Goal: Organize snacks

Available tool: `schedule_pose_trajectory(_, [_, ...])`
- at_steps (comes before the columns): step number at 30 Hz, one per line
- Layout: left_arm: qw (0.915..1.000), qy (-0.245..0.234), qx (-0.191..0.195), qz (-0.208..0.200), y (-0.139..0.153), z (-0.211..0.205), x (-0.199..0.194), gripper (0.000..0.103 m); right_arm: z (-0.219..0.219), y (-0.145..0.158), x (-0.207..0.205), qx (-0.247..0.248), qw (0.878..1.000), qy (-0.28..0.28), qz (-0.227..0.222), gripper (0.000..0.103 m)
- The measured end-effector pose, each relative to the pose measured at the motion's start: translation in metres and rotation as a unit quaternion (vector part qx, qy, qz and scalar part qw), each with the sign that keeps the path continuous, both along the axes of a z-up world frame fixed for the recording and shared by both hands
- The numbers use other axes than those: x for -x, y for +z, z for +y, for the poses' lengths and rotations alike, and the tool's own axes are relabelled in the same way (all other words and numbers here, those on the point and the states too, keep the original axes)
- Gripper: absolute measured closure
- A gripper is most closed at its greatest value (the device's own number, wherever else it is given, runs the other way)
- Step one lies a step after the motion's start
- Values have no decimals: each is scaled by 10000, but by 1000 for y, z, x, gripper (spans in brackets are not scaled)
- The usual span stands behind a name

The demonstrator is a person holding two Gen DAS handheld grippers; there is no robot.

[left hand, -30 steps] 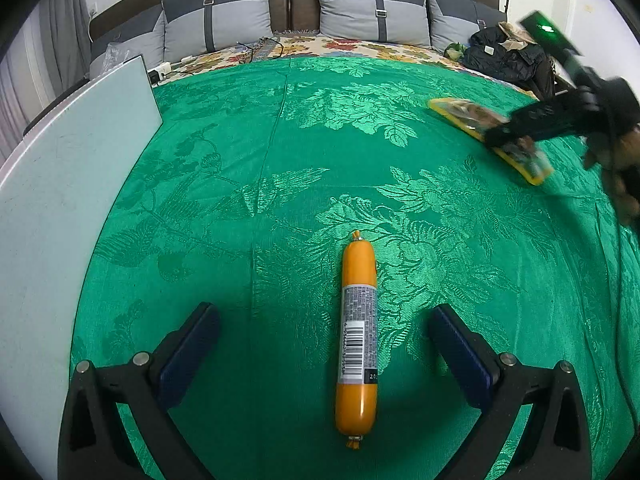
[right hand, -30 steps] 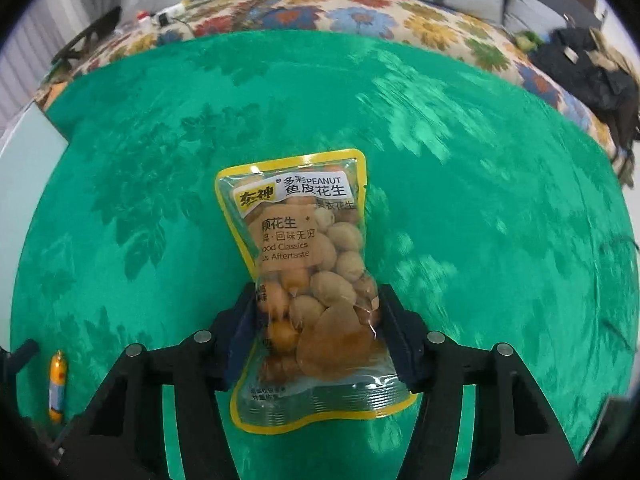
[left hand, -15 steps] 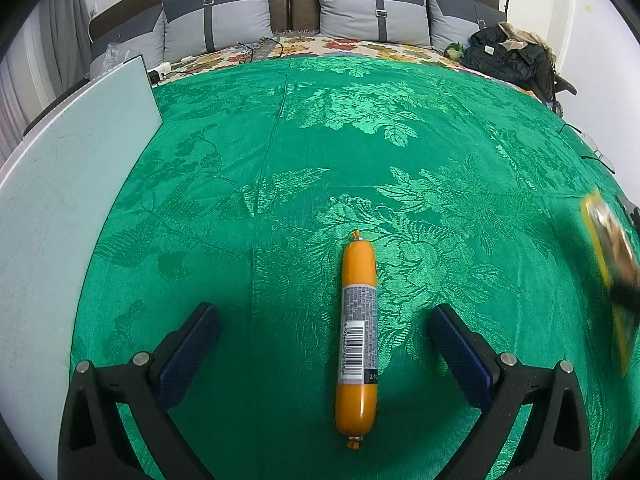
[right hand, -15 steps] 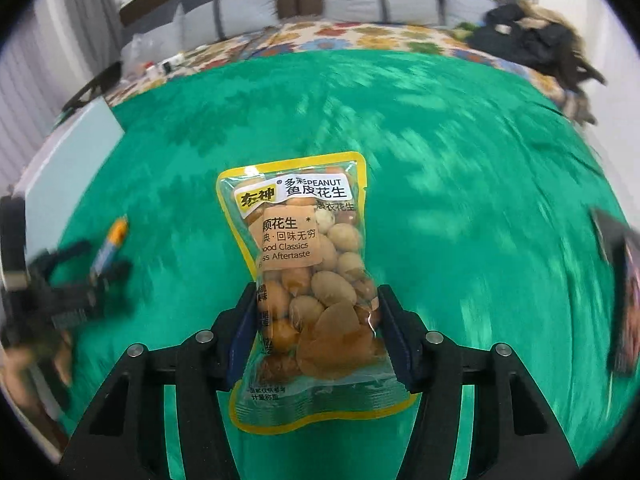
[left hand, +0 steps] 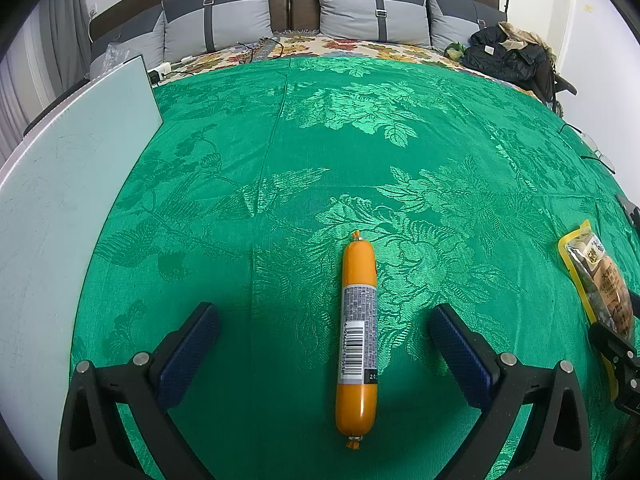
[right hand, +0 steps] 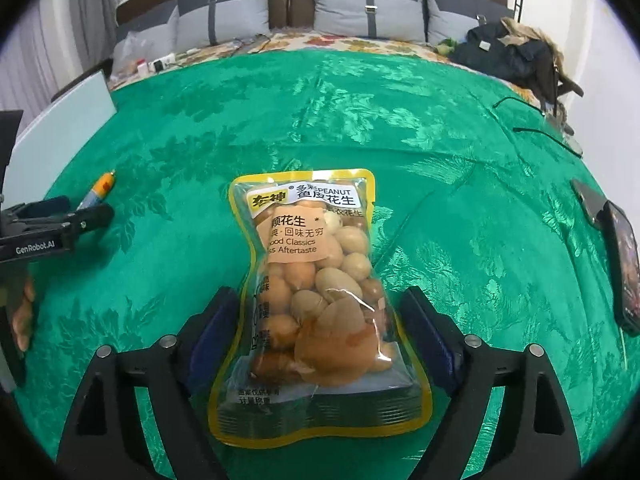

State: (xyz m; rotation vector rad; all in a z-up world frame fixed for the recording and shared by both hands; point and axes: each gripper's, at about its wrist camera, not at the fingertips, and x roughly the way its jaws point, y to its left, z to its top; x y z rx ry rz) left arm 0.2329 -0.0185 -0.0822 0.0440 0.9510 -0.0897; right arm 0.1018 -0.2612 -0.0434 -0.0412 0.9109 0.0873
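Observation:
An orange sausage point(left hand: 357, 320) with a barcode label lies lengthwise on the green cloth between the fingers of my left gripper point(left hand: 324, 312), which is open and not touching it. A yellow-edged clear bag of peanuts point(right hand: 316, 280) lies flat on the cloth between the blue pads of my right gripper point(right hand: 320, 300). Its jaws are opening, and a gap shows on each side of the bag. In the left wrist view the peanut bag point(left hand: 600, 280) sits at the far right. The right wrist view shows the sausage point(right hand: 100, 188) and the left gripper point(right hand: 80, 216) at the far left.
A pale board point(left hand: 60, 200) lines the cloth's left side. Grey pillows point(left hand: 372, 8) and a heap of dark clothing point(left hand: 508, 56) sit at the back. A dark phone point(right hand: 620, 264) and cables point(right hand: 532, 128) lie on the right part of the cloth.
My right gripper carried the peanut bag across to a spot right of the sausage, and its jaws have spread away from the bag. The left gripper and sausage stayed put.

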Motion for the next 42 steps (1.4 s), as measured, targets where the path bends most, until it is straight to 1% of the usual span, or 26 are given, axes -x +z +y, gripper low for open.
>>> schedule_pose_trajectory(6, [10000,-10,19,0,0,0,-1,0,1,0,0,-6,10000,-6,-1,15])
schedule_pose_trajectory(8, [9999,-138,4,23,1,1,1,0,3,0,0,-9,10000,-1,0,15])
schedule_pose_trajectory(10, [9985,-508,32,190,2,5,6,0,3,0,0,-9,10000,-3,-1,15])
schedule_pose_trajectory(11, [9980,-589,35,242,3,8,10,0,3,0,0,-10,10000,-3,-1,15])
schedule_pose_trajectory(15, [9964,-667,101,521,7,16,15,2,4,-1,1,-31,10000,1,-4,14])
schedule_pose_trajectory(17, [9960,-646,42,608,9,12,10,15,4,-1,1,-33,10000,6,0,13])
schedule_pose_trajectory(18, [9959,-640,-35,643,10,7,8,19,4,-1,3,-33,10000,8,-2,13])
schedule_pose_trajectory(19, [9956,-651,-129,666,11,1,4,29,4,-1,3,-36,10000,10,-3,13])
schedule_pose_trajectory(20, [9951,-702,-136,688,13,-5,1,41,4,-1,3,-38,10000,10,-3,13])
schedule_pose_trajectory(21, [9946,-748,-154,707,14,-9,1,48,4,-1,4,-44,10000,9,-4,13])
schedule_pose_trajectory(23, [9926,-923,-271,738,17,-23,1,85,5,-1,3,-36,10000,27,69,13])
schedule_pose_trajectory(24, [9919,-978,-303,756,17,-26,2,88,4,2,-1,-54,9995,-31,302,13])
schedule_pose_trajectory(25, [9916,-976,-312,783,17,-28,4,88,3,5,-7,-106,9981,-123,589,13])
schedule_pose_trajectory(26, [9923,-923,-269,781,18,-27,7,88,-1,9,-14,-336,9949,-263,918,14])
schedule_pose_trajectory(27, [9932,-842,-129,793,18,-22,10,88,-4,14,-19,-590,9920,-336,1063,14])
schedule_pose_trajectory(28, [9938,-753,34,815,19,-17,13,88,-6,17,-23,-711,9905,-345,1121,14])
schedule_pose_trajectory(29, [9940,-628,262,861,20,-8,18,88,-4,19,-28,-686,9899,-276,1211,14])
schedule_pose_trajectory(30, [9938,-555,393,877,20,-2,23,88,0,19,-33,-553,9899,-152,1295,15])
schedule_pose_trajectory(31, [9935,-491,522,882,22,4,28,88,3,17,-36,-395,9896,-3,1384,18])
schedule_pose_trajectory(32, [9932,-442,639,870,24,10,35,88,5,16,-36,-333,9893,85,1418,19])
schedule_pose_trajectory(33, [9929,-400,747,836,27,17,43,88,3,16,-35,-303,9891,83,1436,43])
schedule_pose_trajectory(35, [9918,-340,968,760,35,27,57,88,-4,20,-29,-494,9873,20,1513,45])
schedule_pose_trajectory(37, [9905,-273,1169,677,45,38,71,88,-10,28,-19,-735,9865,-60,1459,46])
schedule_pose_trajectory(39, [9881,-204,1414,577,56,49,84,88,-15,35,-5,-1052,9852,-152,1345,46])
schedule_pose_trajectory(42, [9823,-73,1824,416,77,66,100,88,-13,47,10,-1607,9780,-179,1318,46])
